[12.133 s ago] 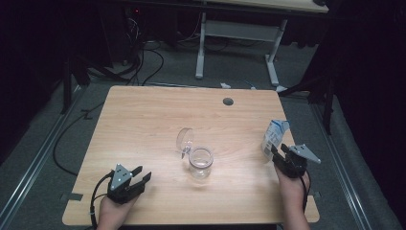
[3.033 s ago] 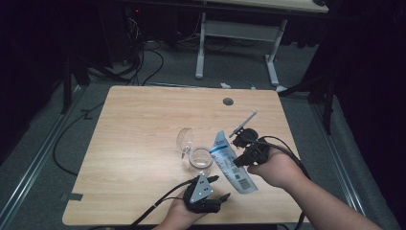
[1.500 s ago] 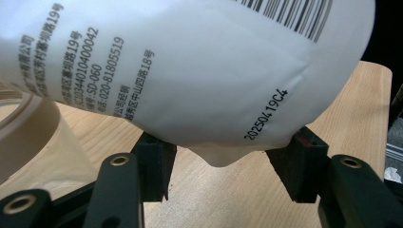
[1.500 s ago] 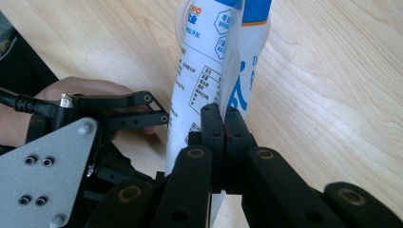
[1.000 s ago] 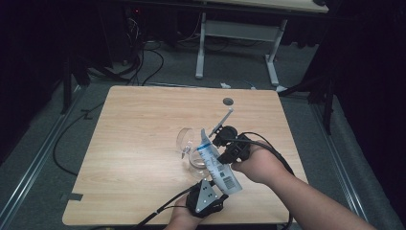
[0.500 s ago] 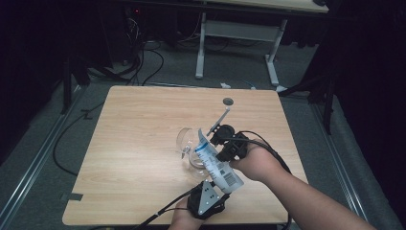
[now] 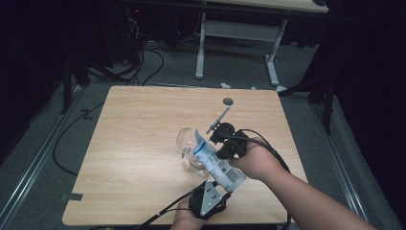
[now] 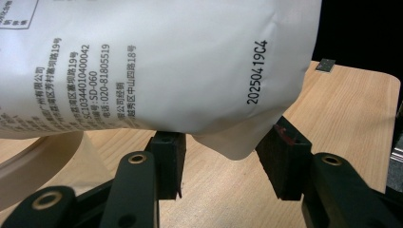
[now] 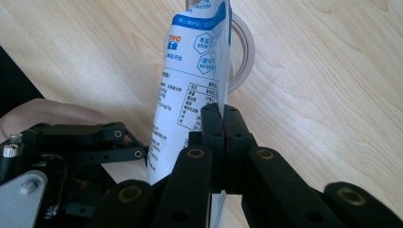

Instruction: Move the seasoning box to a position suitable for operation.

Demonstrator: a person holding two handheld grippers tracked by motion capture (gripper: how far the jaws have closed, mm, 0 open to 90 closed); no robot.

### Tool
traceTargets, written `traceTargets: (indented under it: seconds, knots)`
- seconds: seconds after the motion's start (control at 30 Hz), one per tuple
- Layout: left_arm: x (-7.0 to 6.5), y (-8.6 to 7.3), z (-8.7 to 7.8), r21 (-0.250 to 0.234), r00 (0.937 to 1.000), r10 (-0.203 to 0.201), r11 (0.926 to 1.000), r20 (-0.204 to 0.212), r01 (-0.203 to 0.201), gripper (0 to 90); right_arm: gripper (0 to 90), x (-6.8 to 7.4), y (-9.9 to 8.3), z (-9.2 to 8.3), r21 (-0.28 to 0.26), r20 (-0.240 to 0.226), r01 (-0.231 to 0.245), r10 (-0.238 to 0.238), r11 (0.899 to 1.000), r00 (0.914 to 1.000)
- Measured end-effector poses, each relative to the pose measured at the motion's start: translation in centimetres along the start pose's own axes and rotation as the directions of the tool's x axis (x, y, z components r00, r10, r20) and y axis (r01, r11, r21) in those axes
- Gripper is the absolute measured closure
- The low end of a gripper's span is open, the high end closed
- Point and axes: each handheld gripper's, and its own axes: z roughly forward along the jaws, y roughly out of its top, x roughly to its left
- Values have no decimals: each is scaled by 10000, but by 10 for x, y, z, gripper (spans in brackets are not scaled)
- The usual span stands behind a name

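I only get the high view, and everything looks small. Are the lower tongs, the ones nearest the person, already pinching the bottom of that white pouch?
Observer: Not yet. In the left gripper view a bottom corner of the pouch hangs between the left tongs. Their jaws have just been closing, but the pads do not press on it yet.
Operator: And the upper tongs?
Observer: The right tongs are clamped shut on the pouch's edge, beside its printed table.
Operator: Anything readable on it?
Observer: A black stamp near that bottom corner reads 20250419C4.
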Motion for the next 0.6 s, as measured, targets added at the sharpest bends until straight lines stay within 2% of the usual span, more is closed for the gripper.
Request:
traceTargets:
  seconds: [0.33,0.6]
  knots:
    - [3,-1,2,-32,9998,-154,9999,155,155,561,900,-1,0,-1,18,36,-109,109,9999,9999]
    - [4,2,2,-49,9998,-120,9999,177,121,571,900,-2,2,-3,45,16,-112,112,9999,9999]
